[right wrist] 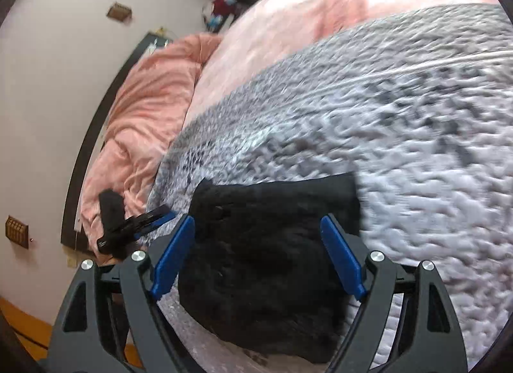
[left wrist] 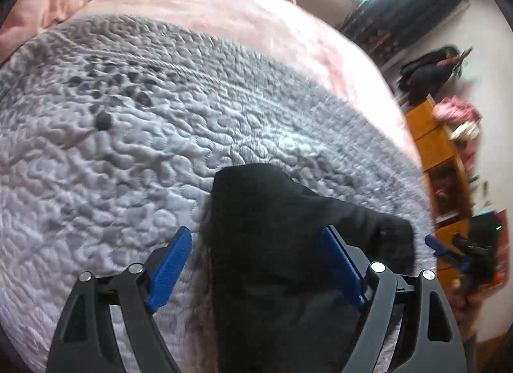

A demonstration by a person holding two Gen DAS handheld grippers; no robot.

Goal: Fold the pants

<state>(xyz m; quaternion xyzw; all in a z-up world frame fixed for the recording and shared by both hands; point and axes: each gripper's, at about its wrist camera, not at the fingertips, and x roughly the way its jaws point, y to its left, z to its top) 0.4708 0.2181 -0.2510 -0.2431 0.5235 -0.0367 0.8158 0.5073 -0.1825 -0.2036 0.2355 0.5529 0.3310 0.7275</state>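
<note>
Black pants lie bunched and folded on a grey quilted bedspread. My left gripper hovers over them with its blue pads wide apart, and neither pad presses the cloth. At the right edge of that view the other gripper shows with a hand behind it. In the right wrist view the pants form a dark, roughly rectangular bundle. My right gripper stands open above the bundle and grips nothing. The left gripper shows at the left, beside the pants' edge.
The quilt covers the near part of the bed, and a pink blanket lies beyond it. A crumpled pink duvet is piled by the wall. A wooden shelf unit with clutter stands past the bed's right edge.
</note>
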